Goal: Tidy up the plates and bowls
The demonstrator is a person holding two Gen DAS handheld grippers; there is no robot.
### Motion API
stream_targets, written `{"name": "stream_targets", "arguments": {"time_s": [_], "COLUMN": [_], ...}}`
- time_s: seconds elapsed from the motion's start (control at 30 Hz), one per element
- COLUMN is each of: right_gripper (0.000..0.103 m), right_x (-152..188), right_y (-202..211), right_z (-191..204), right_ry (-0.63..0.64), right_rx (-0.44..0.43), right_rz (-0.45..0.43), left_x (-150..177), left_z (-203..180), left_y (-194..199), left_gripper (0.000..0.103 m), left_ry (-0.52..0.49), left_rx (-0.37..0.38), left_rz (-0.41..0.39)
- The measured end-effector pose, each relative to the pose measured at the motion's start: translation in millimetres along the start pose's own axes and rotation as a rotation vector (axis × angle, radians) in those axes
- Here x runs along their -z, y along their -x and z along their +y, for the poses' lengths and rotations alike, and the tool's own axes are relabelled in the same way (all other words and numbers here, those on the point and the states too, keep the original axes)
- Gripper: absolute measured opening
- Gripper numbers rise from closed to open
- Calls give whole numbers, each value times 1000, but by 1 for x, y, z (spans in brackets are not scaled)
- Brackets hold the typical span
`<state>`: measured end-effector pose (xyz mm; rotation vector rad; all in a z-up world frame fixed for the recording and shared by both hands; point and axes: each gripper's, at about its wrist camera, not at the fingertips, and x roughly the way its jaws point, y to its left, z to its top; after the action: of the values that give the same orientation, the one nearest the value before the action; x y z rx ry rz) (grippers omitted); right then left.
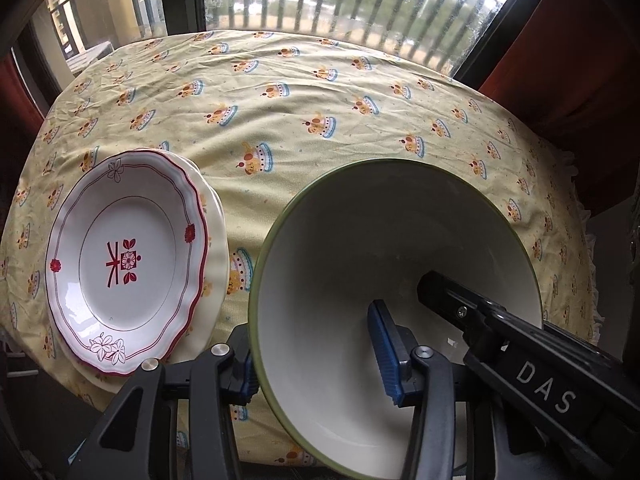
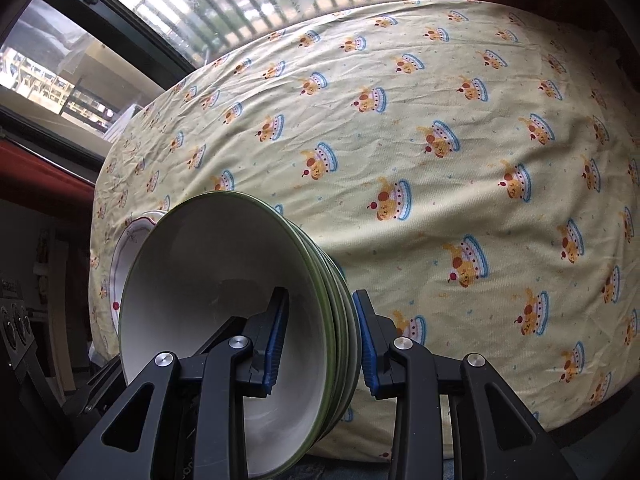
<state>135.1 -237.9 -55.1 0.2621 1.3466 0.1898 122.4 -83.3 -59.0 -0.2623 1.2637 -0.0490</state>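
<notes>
Left wrist view: the left gripper (image 1: 320, 354) is seen closed partway on the wall of a stack of bowls (image 1: 400, 248), one blue pad inside, the other outside at 9 o'clock of the rim. The right gripper (image 1: 500, 320) is seen entering the top bowl from 4 o'clock. A stack of plates (image 1: 128, 264) lies on the tablecloth (image 1: 320, 112), just beside the bowls at 9 o'clock.

Right wrist view: the right gripper (image 2: 320, 344) is seen clamped across the opposite rims; several nested green-edged bowls (image 2: 224, 280) are counted between its pads. The plates (image 2: 128, 248) are glimpsed behind, at 10 o'clock.

Risk noted: only the rims are pinched. If one hand is raised faster than the other, the stack could be tilted and the lower bowls could be shed. Contact with the plates is possible if the bowls are swung toward 9 o'clock.
</notes>
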Motion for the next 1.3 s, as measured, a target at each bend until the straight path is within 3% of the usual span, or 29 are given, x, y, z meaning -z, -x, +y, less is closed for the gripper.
{"name": "stream_targets", "arguments": {"time_s": [0.67,1.0,1.3], "right_gripper": [37,37,37], "right_x": [12,25,30], "right_y": [6,-23,-45], "right_z": [108,165,196], "right_ry": [-63,-90,-127], "right_rx": [63,73,96], "right_rz": [-106,-116,-113], "left_x": [-23,-26,-33], "left_z": [102,167,202], "left_y": [40,39,30], "left_gripper": [45,45,45], "left_ry": [-58,-67,-82], "left_rx": [68,80,100], "left_rz": [-45,-9,39]}}
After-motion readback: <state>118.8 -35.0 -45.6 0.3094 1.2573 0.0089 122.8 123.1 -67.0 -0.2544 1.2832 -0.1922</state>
